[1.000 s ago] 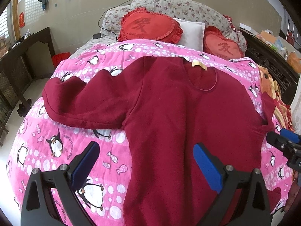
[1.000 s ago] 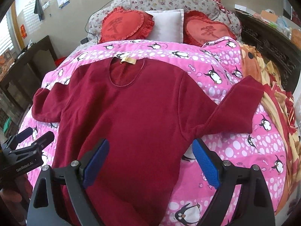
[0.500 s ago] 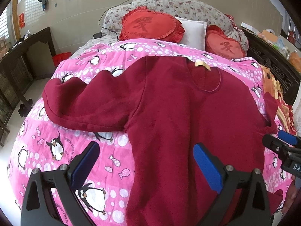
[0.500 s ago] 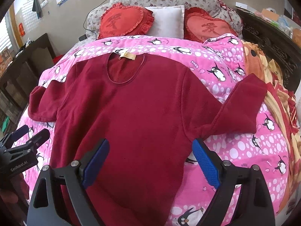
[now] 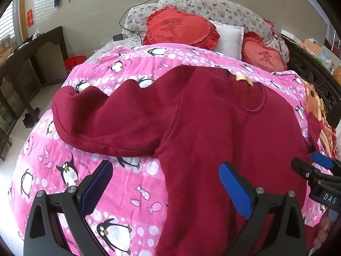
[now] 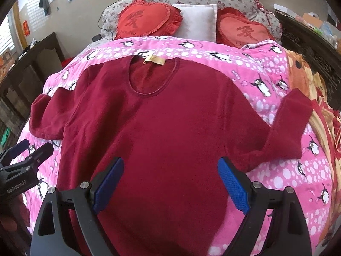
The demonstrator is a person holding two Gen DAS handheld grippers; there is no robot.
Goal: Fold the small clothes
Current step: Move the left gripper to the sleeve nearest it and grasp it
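A dark red long-sleeved fleece top (image 5: 223, 132) (image 6: 162, 128) lies flat, front up, on a pink penguin quilt (image 5: 132, 192) (image 6: 283, 179), neck with a tan label (image 6: 153, 59) toward the pillows. Both sleeves stretch sideways. My left gripper (image 5: 166, 183) hovers open above the top's left side seam, below the left sleeve (image 5: 110, 123). My right gripper (image 6: 170, 183) hovers open over the lower body, with the right sleeve (image 6: 283, 132) off to its right. Each gripper also shows in the other's view, the right gripper (image 5: 315, 170) and the left gripper (image 6: 27, 153).
Two red heart cushions (image 6: 147, 19) and a white pillow (image 6: 196, 23) lean at the headboard end. A dark wooden cabinet (image 5: 23, 68) stands left of the bed, a carved dark headboard rail (image 6: 307, 40) right. An orange-red patterned blanket (image 6: 319, 98) lies at the right edge.
Both grippers have advanced a little toward the pillows over the top, so the garment looks larger and nearer. Both stay open and the top has not been touched.
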